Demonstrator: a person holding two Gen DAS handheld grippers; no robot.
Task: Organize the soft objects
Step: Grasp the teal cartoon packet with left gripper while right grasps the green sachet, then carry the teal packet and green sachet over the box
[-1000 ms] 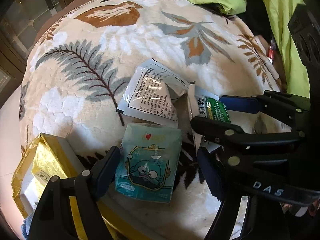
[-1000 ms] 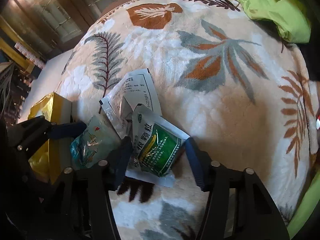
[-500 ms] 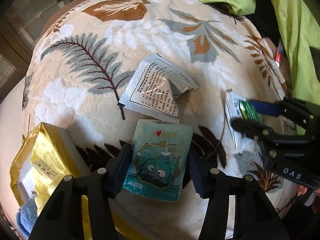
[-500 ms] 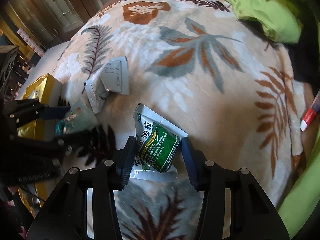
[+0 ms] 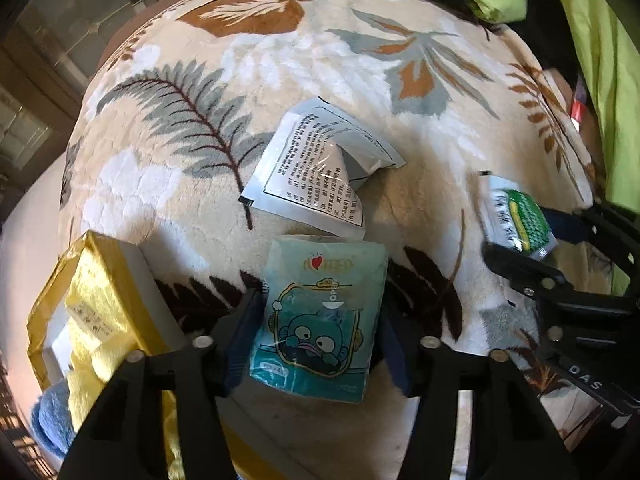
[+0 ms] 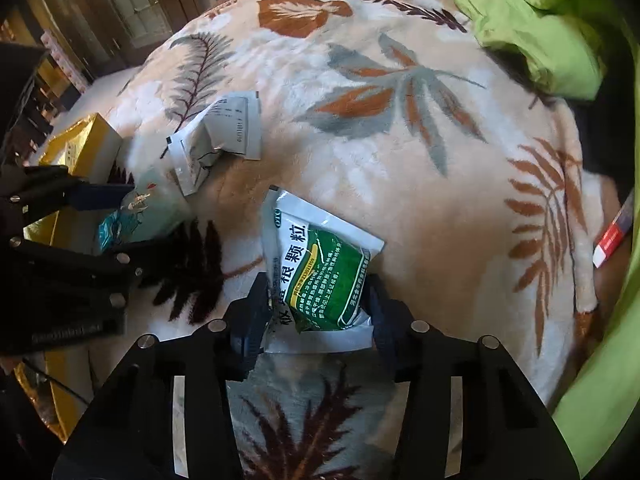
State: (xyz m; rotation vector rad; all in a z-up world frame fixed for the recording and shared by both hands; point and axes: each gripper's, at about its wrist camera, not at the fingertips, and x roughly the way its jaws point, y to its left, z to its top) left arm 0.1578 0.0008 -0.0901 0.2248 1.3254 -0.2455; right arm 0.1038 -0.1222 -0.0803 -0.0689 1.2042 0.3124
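My left gripper (image 5: 320, 320) is shut on a teal cartoon tissue pack (image 5: 320, 316) low over the leaf-patterned blanket (image 5: 340, 52). My right gripper (image 6: 318, 308) is shut on a green and white medicine sachet (image 6: 316, 272). That sachet also shows at the right of the left wrist view (image 5: 516, 216), and the teal pack at the left of the right wrist view (image 6: 136, 216). A crumpled white printed sachet (image 5: 316, 172) lies on the blanket just beyond the teal pack, and it shows in the right wrist view (image 6: 216, 136).
A gold-wrapped box (image 5: 100, 312) stands at the blanket's left edge, with something blue (image 5: 52, 416) below it. Lime green fabric (image 6: 536, 28) is bunched at the far right. A red and white small box (image 6: 612, 236) lies by the right edge.
My left gripper has closed onto the teal pack. My right gripper has carried the green sachet to the right, away from the other two packs.
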